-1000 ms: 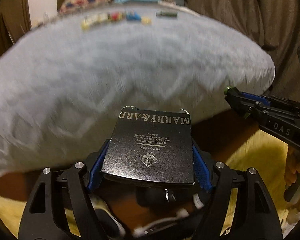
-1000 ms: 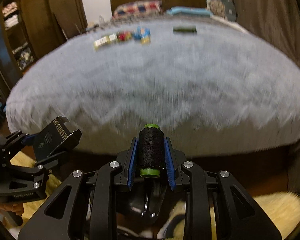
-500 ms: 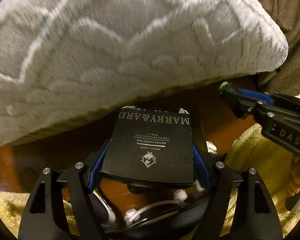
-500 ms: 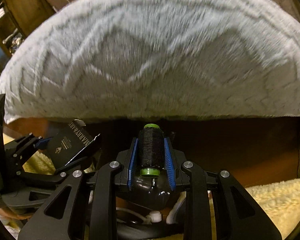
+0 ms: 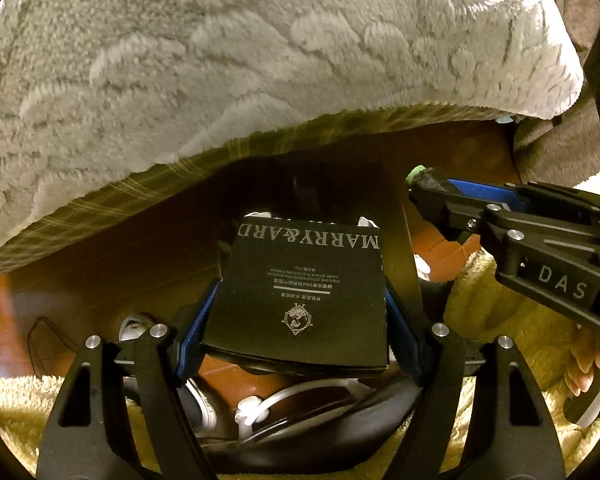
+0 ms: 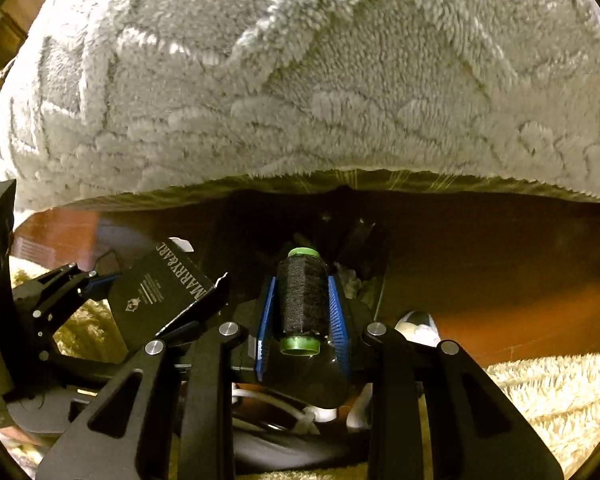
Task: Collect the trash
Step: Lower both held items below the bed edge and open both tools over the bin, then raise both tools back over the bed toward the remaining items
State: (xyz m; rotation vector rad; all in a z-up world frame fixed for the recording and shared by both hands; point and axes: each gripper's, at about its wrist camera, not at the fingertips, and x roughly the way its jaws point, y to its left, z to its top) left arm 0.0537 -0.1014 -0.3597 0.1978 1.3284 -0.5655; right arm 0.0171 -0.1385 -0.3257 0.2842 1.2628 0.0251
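1. The bed [image 5: 220, 80], under its grey fleece cover, fills the upper half of both wrist views, from nine o'clock round to three. No trash shows on the part you can see.
2. The cream rug [image 6: 540, 392] lies at the bottom of both views, with bare reddish floor [image 5: 4, 320] between it and the bed.
3. A dark open container [image 5: 340, 192], probably the bin, sits at twelve o'clock from your left gripper [image 5: 300, 320], under the bed's edge. Its outline is hard to read.
4. Your left gripper has its fingers clamped on one black carton [image 5: 300, 288] printed with white lettering; it hangs just short of the dark opening, not yet let go.
5. Your right gripper [image 6: 302, 312] has its fingers clamped on one spool of black thread [image 6: 302, 300] with green ends. In the left view it comes in from two o'clock, toward the same opening.
6. White cables and a round pale object [image 5: 136, 324] lie on the floor beneath the fingers, around six o'clock; you cannot tell what they are.
7. Count: two pieces of trash, one per gripper, both picked up. By my reading the collecting is done for these and only the drop remains.
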